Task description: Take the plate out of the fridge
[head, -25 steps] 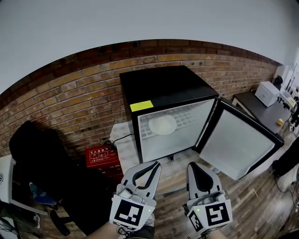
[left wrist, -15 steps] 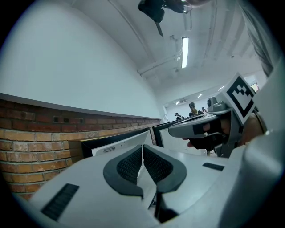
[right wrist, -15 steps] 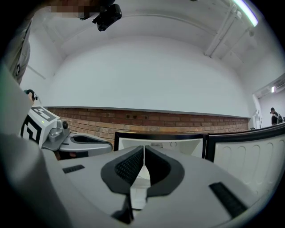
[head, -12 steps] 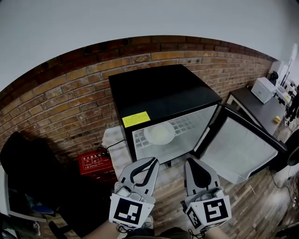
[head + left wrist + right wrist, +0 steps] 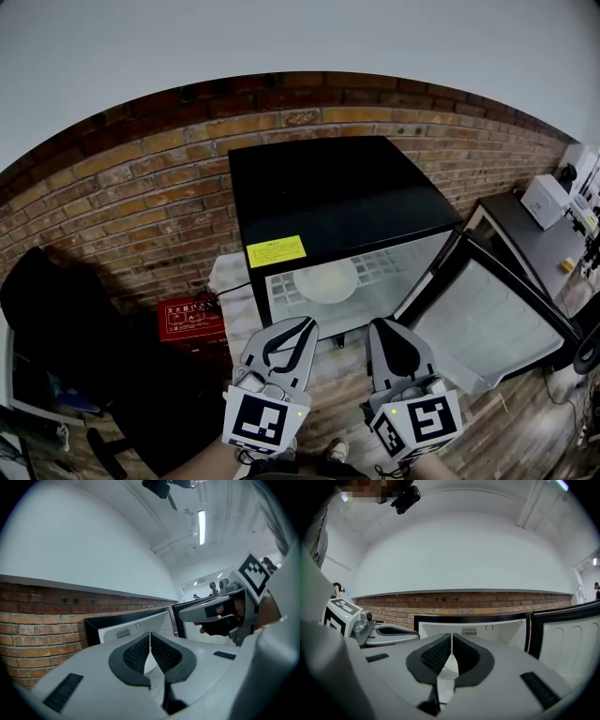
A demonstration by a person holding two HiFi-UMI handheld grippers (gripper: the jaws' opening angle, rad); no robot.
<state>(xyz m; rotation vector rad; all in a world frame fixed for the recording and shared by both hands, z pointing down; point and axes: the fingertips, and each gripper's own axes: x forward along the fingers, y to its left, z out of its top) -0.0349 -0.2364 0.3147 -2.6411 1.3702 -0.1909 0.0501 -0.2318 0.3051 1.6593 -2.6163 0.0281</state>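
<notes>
Head view: open fridge (image 5: 337, 202) is looming nearer than a second ago; white plate (image 5: 326, 279) is lying on its shelf (image 5: 377, 266), not yet reached. Left gripper view: left gripper (image 5: 150, 638) is pointing inward, jaws together, empty. Right gripper view: right gripper (image 5: 451, 640) likewise, so grasping probably lies ahead.

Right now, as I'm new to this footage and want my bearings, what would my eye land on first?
A black mini fridge against the brick wall, its door swung open to the right, with a white plate on the wire shelf inside. In front of it, the left gripper and right gripper point at it, both shut and empty.
</notes>
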